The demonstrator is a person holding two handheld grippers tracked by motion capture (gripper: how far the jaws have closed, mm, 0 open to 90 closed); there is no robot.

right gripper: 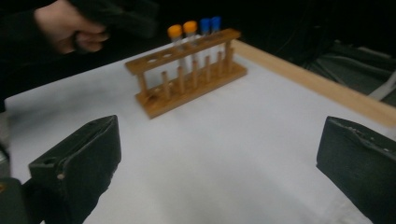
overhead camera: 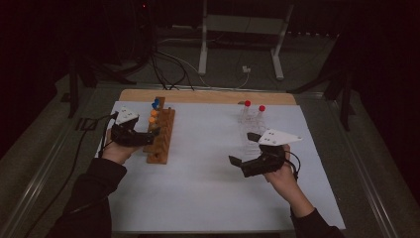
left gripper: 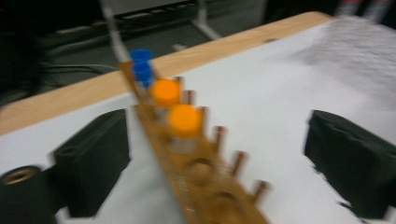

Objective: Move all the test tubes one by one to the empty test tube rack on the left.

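Left tool (overhead camera: pixel 148 133), jaws spread wide and empty, sits at the wooden rack (overhead camera: pixel 161 136) left of centre — its long axis running up the frame; the clear rack (overhead camera: pixel 251 130) stands just above the open right tool (overhead camera: pixel 241 148) on the counter (overhead camera: pixel 208 188)

One brown wooden test-tube rack (right gripper: pixel 187 70) stands at nine o'clock, carrying two orange-capped clear tubes (right gripper: pixel 183 32) and two blue-capped clear tubes (right gripper: pixel 210 24). One clear plastic rack (overhead camera: pixel 251 126) sits at two o'clock with two red-capped tubes (overhead camera: pixel 254 106). Two black two-jaw grippers (overhead camera: pixel 151 134) complete the count
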